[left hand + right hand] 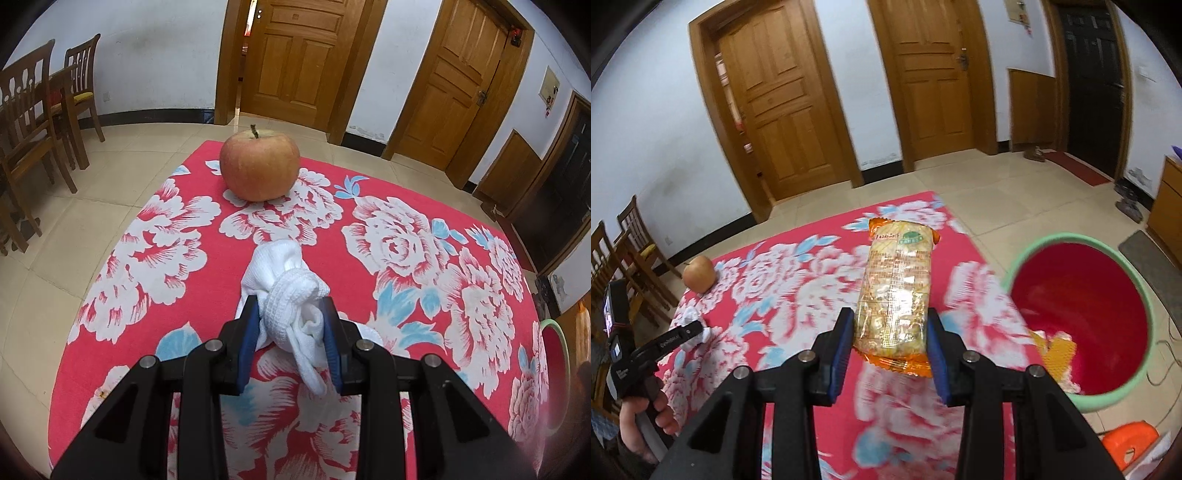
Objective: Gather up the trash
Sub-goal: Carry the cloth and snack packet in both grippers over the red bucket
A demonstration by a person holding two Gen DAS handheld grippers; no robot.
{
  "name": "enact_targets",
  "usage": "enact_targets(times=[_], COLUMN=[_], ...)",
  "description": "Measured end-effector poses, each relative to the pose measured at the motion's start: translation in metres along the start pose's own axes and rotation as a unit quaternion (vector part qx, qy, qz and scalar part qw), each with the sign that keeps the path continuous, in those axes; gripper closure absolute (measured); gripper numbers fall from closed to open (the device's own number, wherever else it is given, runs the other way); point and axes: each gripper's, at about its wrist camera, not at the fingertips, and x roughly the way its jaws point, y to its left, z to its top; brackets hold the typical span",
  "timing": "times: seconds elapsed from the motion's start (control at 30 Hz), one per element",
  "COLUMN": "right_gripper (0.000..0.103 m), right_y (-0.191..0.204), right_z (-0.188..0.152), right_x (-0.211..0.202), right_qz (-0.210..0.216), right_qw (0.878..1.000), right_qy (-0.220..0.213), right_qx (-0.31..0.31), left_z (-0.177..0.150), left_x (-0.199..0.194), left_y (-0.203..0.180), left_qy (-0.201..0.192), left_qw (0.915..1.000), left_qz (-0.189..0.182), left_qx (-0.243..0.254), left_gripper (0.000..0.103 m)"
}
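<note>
1. The left hand-held gripper [291, 332] is clamping a bunched white cloth wad [291, 295] between its blue pads [246, 343], jaws narrowed onto it and pressing on both sides. A loose tail of the cloth is hanging down between the fingers.
2. The wad is sitting low over the tabletop [388, 236], which is wearing a red cover with white and blue flowers; whether the wad is touching the cover cannot be told from the left wrist view.
3. An apple [259, 164] is standing stem up on the far part of the tabletop, well apart from the wad.
4. The right hand-held gripper [891, 341] is gripping a snack packet [895, 291], clear film with orange ends, by its near end. The jaws are partly closed and both pads are pressing on the packet's sides.
5. The packet is pointing away from the gripper and is hanging in the air above the tabletop's right part.
6. A bucket [1015, 269] with a green rim and red inside is standing on the floor just beside the tabletop's right edge; orange wrappers [1054, 350] are lying inside it.
7. In the right wrist view a person's hand [646, 413] is holding the left gripper's handle at the left edge.
</note>
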Motion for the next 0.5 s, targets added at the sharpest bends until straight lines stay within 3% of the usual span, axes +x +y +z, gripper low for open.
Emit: enact_targets(times=[0.5], right_gripper=[0.062], right_y=[-0.087], right_z=[-0.008], right_x=[-0.017], right_qz=[-0.053], right_qw=[0.996], right_qy=[-0.011], right_qx=[0.069], left_z=[0.000], left_x=[-0.027], left_y=[-0.041], left_qy=[-0.017], left_qw=[0.9987], left_qz=[-0.020], left_qx=[0.043], left_gripper=[0.070])
